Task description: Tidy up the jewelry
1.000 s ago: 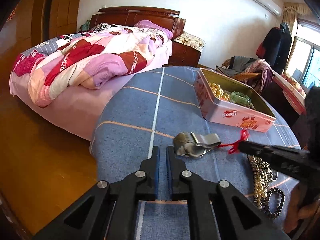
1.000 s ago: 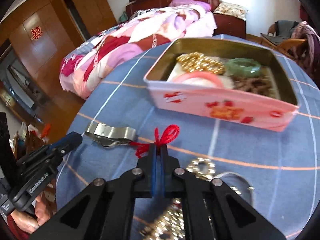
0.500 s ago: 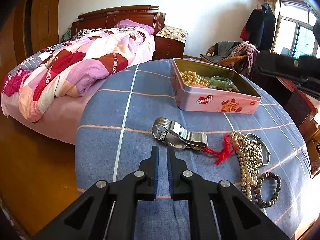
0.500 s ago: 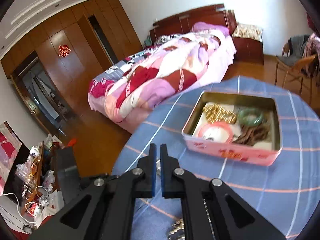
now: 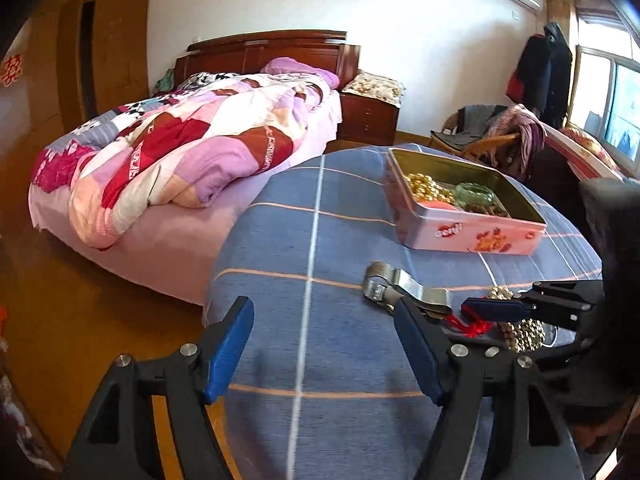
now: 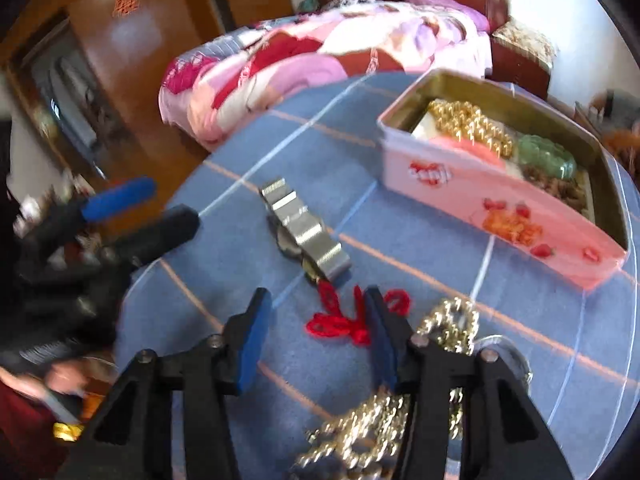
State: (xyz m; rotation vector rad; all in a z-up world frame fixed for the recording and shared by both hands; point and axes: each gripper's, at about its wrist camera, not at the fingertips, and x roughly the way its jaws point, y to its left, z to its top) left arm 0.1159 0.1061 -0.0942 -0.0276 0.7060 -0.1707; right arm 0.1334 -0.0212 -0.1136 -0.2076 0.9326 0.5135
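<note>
A silver metal-band watch (image 5: pixel 400 288) (image 6: pixel 304 228) lies on the blue cloth, with a red knotted cord (image 6: pixel 336 324) (image 5: pixel 472 326) at its near end. A pale bead necklace (image 6: pixel 452 324) (image 5: pixel 524 332) is heaped beside the cord. My right gripper (image 6: pixel 316 300) (image 5: pixel 492 308) hangs low over the cord, its jaws opening; the cord lies between them, untouched by the pads. My left gripper (image 5: pixel 320 312) (image 6: pixel 170 202) is opening wide just left of the watch, with only cloth between its fingers. The pink tin (image 5: pixel 468 236) (image 6: pixel 480 200) holds gold beads (image 6: pixel 468 124) and a green bangle (image 6: pixel 548 156).
The round table (image 5: pixel 320 240) ends close on the left, above a wooden floor. A bed with a patchwork quilt (image 5: pixel 180 152) stands beyond it. A chair piled with clothes (image 5: pixel 500 136) is at the back right. A hand (image 6: pixel 60 372) holds the left gripper's handle.
Both grippers were shut and now stand open. The right gripper, lifted high half a second ago, has come back down over the red cord. The watch and necklace lie as before.
</note>
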